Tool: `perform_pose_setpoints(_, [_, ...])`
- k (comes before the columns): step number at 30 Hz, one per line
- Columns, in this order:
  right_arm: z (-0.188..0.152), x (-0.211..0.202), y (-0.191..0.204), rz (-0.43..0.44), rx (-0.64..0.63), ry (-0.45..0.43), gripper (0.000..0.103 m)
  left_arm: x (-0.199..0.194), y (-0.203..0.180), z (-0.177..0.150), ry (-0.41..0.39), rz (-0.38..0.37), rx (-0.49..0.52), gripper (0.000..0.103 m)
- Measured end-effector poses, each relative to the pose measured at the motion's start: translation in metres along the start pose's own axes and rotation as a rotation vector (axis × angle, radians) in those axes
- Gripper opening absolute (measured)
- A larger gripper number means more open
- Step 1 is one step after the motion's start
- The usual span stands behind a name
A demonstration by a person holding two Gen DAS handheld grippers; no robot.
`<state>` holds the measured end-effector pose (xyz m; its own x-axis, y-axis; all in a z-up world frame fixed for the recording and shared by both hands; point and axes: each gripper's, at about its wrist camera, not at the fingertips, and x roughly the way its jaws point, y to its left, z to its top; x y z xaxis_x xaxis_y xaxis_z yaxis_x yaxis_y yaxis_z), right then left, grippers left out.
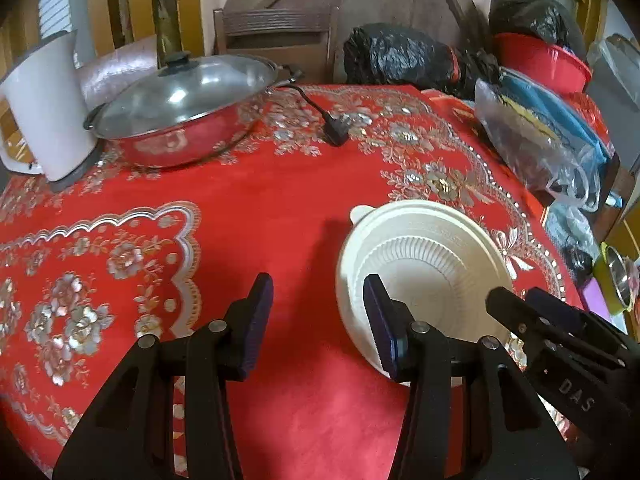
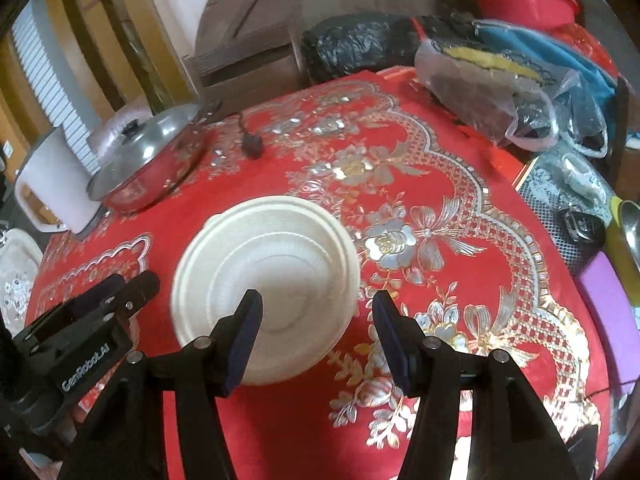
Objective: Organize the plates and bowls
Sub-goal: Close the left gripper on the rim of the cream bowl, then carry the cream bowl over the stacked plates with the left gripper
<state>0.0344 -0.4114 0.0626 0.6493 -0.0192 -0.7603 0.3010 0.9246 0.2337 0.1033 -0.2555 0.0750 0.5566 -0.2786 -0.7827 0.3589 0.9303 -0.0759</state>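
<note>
A stack of white ribbed disposable dishes (image 1: 432, 256) (image 2: 276, 256) rests on the red flowered tablecloth (image 1: 288, 216). My left gripper (image 1: 320, 320) hovers just left of the stack, open, with only cloth between its fingers; its right fingertip (image 1: 376, 300) overlaps the stack's left rim. My right gripper (image 2: 318, 320) is open over the stack's near right side. Its left finger (image 2: 248, 320) lies above the inside of the dishes, and its right finger stands clear of the rim over the cloth. Each gripper shows in the other's view: right gripper (image 1: 516, 296), left gripper (image 2: 134, 282).
A steel pan with a glass lid (image 1: 180, 108) and a white kettle (image 1: 44, 108) stand at the back left, with a black plug (image 1: 334, 130) near them. Black bags (image 1: 400, 56), a clear bag (image 1: 532, 140) and a red basin (image 1: 540, 60) crowd the back right.
</note>
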Motion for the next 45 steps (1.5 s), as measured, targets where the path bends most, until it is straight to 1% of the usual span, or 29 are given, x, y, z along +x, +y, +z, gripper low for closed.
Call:
perform_pose_setpoints(4, [0.004,0.019,-0.008,0.013,0.025,0.024,0.057,0.016,-0.007,0.0,0.038,-0.003,0.017,0.047])
perform_pose_setpoints(7, [0.004,0.029,-0.011,0.027,0.027,0.034,0.057,0.025,-0.012,0.0,0.053,0.026,0.037,0.047])
perform_pose_setpoints(9, [0.004,0.032,-0.012,0.023,0.025,0.037,0.057,0.031,-0.013,-0.001,0.075,0.019,0.034,0.047])
perform_pose_setpoints(11, [0.003,0.034,-0.012,0.027,0.015,0.031,0.048,0.04,-0.012,-0.004,0.117,-0.011,0.023,0.047])
perform_pose_setpoints(12, [0.003,0.037,-0.011,0.025,0.004,0.034,0.037,0.044,-0.011,-0.005,0.129,-0.011,0.018,0.047])
perform_pose_setpoints(13, [0.002,0.039,-0.01,0.023,-0.003,0.039,0.03,0.048,-0.009,-0.008,0.143,-0.006,0.011,0.047])
perform_pose_setpoints(14, [0.001,0.041,-0.009,0.024,-0.011,0.044,0.029,0.051,-0.008,-0.009,0.149,-0.008,0.006,0.043])
perform_pose_setpoints(15, [0.0,0.043,-0.008,0.023,-0.025,0.05,0.025,0.053,-0.006,-0.01,0.153,-0.022,0.0,0.039])
perform_pose_setpoints(17, [-0.003,0.046,-0.006,0.034,-0.034,0.062,0.022,0.054,-0.004,-0.012,0.17,-0.051,-0.008,0.027])
perform_pose_setpoints(19, [-0.006,0.042,0.0,0.046,-0.06,0.049,0.021,0.05,-0.004,-0.013,0.163,-0.041,0.002,0.02])
perform_pose_setpoints(20, [-0.007,0.04,0.004,0.045,-0.074,0.046,0.019,0.048,-0.003,-0.014,0.158,-0.027,0.009,0.02])
perform_pose_setpoints(23, [-0.01,0.035,0.015,0.034,-0.11,0.04,0.019,0.042,0.006,-0.018,0.165,-0.037,0.003,0.02])
perform_pose_setpoints(25, [-0.013,0.034,0.018,0.052,-0.105,0.046,0.019,0.036,0.013,-0.021,0.169,-0.041,-0.007,0.02])
perform_pose_setpoints(30, [-0.023,0.029,0.038,0.073,-0.138,0.048,0.02,0.015,0.034,-0.031,0.143,0.002,-0.011,0.02])
perform_pose_setpoints(45, [-0.058,0.009,0.122,0.158,-0.258,0.054,0.021,-0.042,0.115,-0.069,0.089,0.091,-0.123,0.02])
